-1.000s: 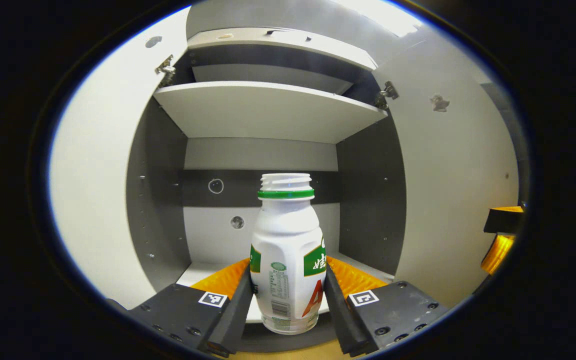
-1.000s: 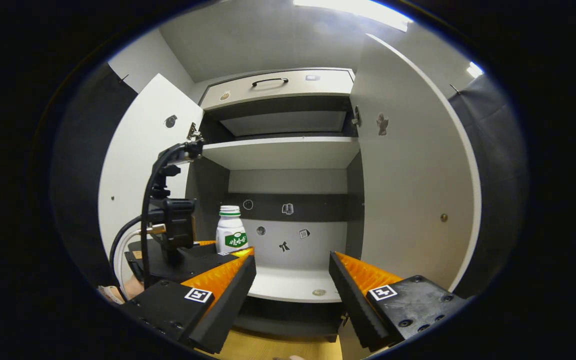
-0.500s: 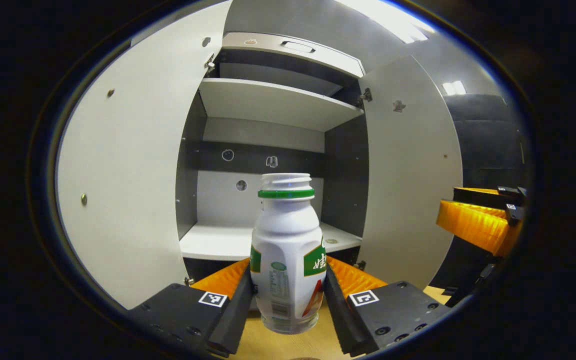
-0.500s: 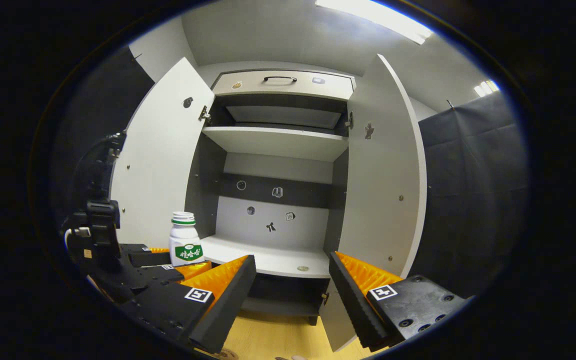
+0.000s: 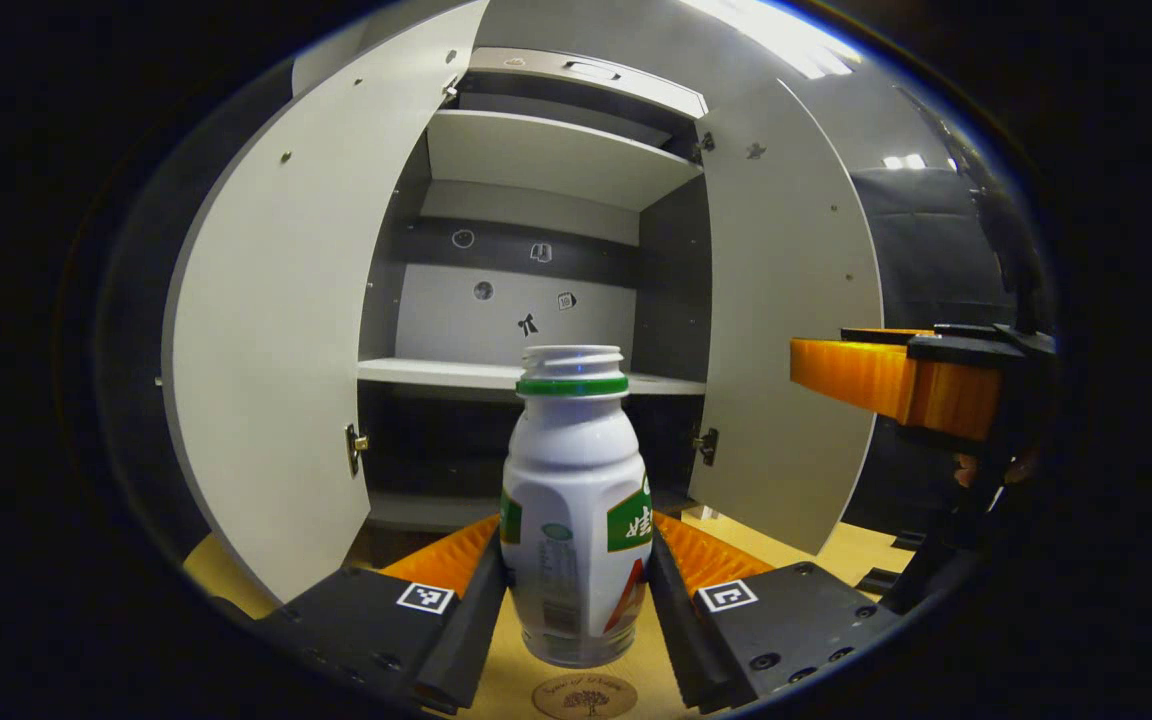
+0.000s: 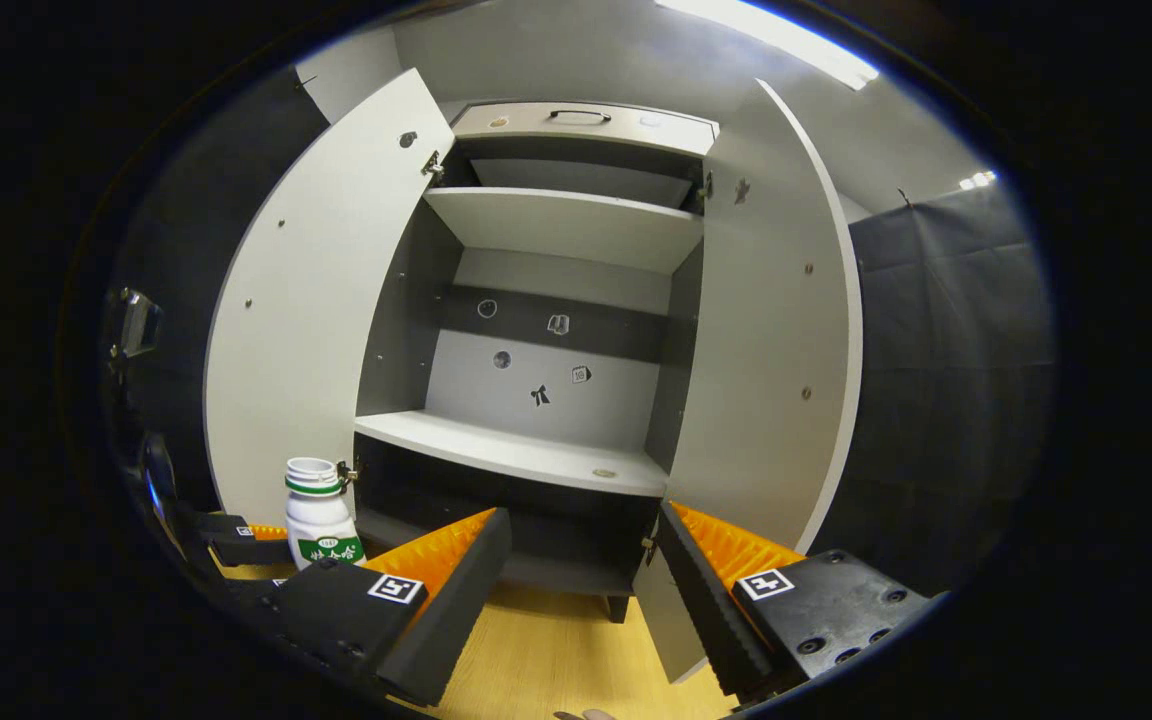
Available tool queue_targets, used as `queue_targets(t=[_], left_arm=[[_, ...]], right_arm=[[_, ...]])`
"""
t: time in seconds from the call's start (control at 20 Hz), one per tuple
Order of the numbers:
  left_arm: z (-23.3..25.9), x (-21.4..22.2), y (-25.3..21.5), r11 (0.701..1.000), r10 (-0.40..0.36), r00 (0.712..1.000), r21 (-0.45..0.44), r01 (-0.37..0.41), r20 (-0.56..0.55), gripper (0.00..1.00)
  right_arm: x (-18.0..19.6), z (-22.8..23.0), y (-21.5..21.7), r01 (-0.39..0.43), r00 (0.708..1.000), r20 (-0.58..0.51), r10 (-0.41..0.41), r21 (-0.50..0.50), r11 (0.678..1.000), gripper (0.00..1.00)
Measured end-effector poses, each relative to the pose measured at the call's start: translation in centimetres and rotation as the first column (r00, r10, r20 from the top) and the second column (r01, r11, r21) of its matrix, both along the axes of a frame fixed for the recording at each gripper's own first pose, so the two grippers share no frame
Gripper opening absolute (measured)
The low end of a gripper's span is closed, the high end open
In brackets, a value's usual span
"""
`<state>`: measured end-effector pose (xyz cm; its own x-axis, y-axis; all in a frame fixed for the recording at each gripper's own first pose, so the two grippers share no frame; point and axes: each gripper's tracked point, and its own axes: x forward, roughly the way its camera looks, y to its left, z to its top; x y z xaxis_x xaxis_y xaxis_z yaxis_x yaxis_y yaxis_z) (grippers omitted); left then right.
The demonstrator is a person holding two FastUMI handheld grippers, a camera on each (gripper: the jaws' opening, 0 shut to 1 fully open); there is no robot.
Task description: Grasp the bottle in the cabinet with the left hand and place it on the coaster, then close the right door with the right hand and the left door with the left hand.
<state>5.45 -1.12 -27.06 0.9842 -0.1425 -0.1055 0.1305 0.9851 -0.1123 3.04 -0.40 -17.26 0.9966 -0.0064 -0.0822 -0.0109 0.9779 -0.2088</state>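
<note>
bottle clamped upright (uncapped), coaster below

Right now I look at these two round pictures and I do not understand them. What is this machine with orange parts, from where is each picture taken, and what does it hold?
There is no robot here: a person holds a hand tool with two fingers in each hand, and a small camera rides on each tool. So each picture looks forward along one tool's own fingers.

In the left gripper view, the left gripper clamps a white bottle with a green ring and no cap. Both orange fingers press on its sides. Just under it, on the wooden surface, lies a round coaster.

In the right gripper view, the right gripper is open and holds nothing. The same bottle appears small at the lower left.

Behind stands a white cabinet with its left door and right door open.
</note>
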Motion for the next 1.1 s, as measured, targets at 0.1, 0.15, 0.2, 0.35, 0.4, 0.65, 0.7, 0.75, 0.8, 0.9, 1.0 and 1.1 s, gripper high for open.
queue_targets(t=[0.1, 0.15, 0.2, 0.35, 0.4, 0.65, 0.7, 0.75, 0.8, 0.9, 1.0, 1.1], left_arm=[[-2.2, -0.3, -0.4, 1.000, 0.018, 1.000, 0.000, -0.018, 0.011, 0.74], [-3.4, -0.3, -0.6, 1.000, 0.025, 1.000, 0.009, -0.025, 0.012, 0.74], [-4.7, -0.1, -0.8, 0.999, 0.035, 0.999, 0.024, -0.035, -0.002, 0.74], [-7.6, 0.4, -1.0, 0.998, 0.060, 0.998, 0.027, -0.060, -0.021, 0.74], [-8.3, 0.3, -1.0, 0.998, 0.069, 0.997, 0.018, -0.068, -0.028, 0.74], [-10.6, -0.7, -0.9, 0.993, 0.116, 0.992, 0.007, -0.116, -0.052, 0.74], [-11.0, -0.9, -1.0, 0.993, 0.117, 0.992, 0.008, -0.117, -0.053, 0.74], [-11.4, -0.9, -1.1, 0.993, 0.118, 0.991, 0.011, -0.118, -0.055, 0.74], [-12.0, -0.9, -1.0, 0.992, 0.125, 0.990, 0.017, -0.124, -0.063, 0.74], [-13.1, -1.1, -1.1, 0.991, 0.131, 0.988, 0.022, -0.130, -0.077, 0.74], [-12.8, -1.2, -1.3, 0.991, 0.135, 0.989, 0.027, -0.134, -0.055, 0.74], [-13.2, -1.3, -1.7, 0.990, 0.133, 0.990, 0.045, -0.131, -0.046, 0.74]], right_arm=[[0.1, -2.6, -0.8, -0.003, 1.000, -0.012, 0.003, 0.006, 1.000, 0.98], [0.1, -3.9, -1.3, -0.001, 1.000, -0.019, 0.001, -0.001, 1.000, 0.98], [0.0, -5.0, -1.8, 0.002, 1.000, -0.022, -0.002, -0.009, 1.000, 0.98], [-0.3, -8.2, -2.8, -0.001, 0.998, -0.065, 0.000, -0.026, 1.000, 0.98], [-0.4, -9.0, -2.9, -0.007, 0.997, -0.082, 0.004, -0.030, 1.000, 0.98], [-0.6, -10.9, -2.9, -0.034, 0.994, -0.105, 0.032, -0.020, 0.999, 0.98], [-0.6, -11.1, -2.9, -0.039, 0.993, -0.108, 0.036, -0.021, 0.999, 0.98], [-0.7, -11.3, -2.9, -0.044, 0.993, -0.113, 0.041, -0.019, 0.999, 0.98], [-0.7, -11.5, -2.8, -0.050, 0.992, -0.115, 0.048, -0.016, 0.999, 0.98], [-0.8, -11.6, -2.6, -0.060, 0.992, -0.112, 0.058, -0.015, 0.998, 0.98], [-1.0, -11.8, -2.7, -0.061, 0.992, -0.111, 0.059, -0.017, 0.998, 0.98], [-1.1, -12.3, -2.8, -0.059, 0.991, -0.121, 0.058, -0.009, 0.998, 0.98]])
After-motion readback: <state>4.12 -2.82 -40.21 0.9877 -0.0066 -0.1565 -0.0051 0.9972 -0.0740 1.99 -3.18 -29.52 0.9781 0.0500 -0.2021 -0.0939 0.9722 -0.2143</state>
